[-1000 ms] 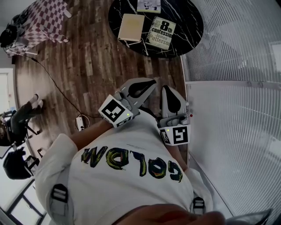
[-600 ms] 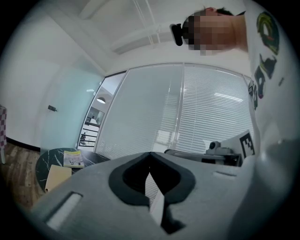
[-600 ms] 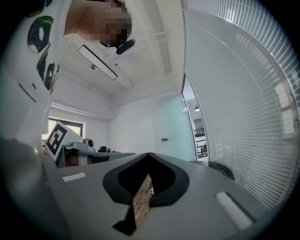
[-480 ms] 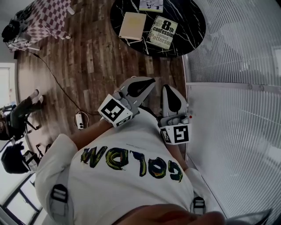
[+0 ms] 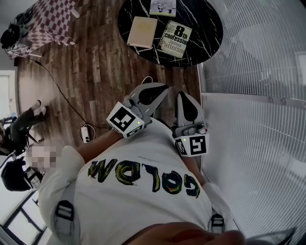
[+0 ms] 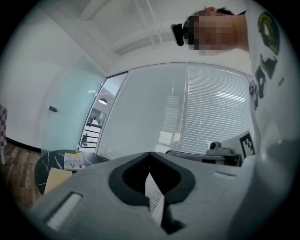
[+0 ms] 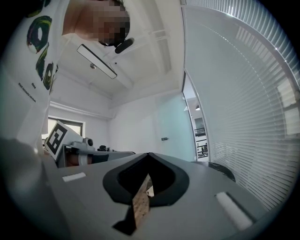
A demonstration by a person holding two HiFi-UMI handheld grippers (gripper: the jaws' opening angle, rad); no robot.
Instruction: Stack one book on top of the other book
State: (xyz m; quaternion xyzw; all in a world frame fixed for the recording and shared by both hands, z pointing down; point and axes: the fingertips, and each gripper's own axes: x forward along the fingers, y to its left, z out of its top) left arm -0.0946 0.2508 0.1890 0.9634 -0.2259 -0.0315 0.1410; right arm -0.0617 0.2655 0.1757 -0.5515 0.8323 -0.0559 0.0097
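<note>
Both claws sit level against our white shirt (image 5: 129, 191), well short of the books. The left claw (image 5: 162, 91) and the right claw (image 5: 184, 98) ride side by side above the wooden floor (image 5: 95, 62), each with its jaws pressed together and nothing in them. The left gripper view shows the left claw (image 6: 150, 153) closed to a thin seam, and the right gripper view shows the same of the right claw (image 7: 149, 154).

Ahead of us stands a round black desk (image 5: 205, 28) veined in white like marble, beside a wall of white blinds (image 5: 258, 72). Three books lie flat on it, none on top of another. The tan book (image 5: 142, 32) has a plain cream cover with no print we can read and a pale page edge along its near side. Just beside it on the right, with a narrow strip of desk between them, lies the paperback (image 5: 175, 39), its olive cover facing up and printed in bold black "8th Confession" and "James Patterson". A third book (image 5: 162, 6) lies past the two and is cut off by the top of the head view.

In the left gripper view the desk (image 6: 44, 164) shows low at the left, with the tan book (image 6: 56, 178) and the third book (image 6: 74, 161) on it.
</note>
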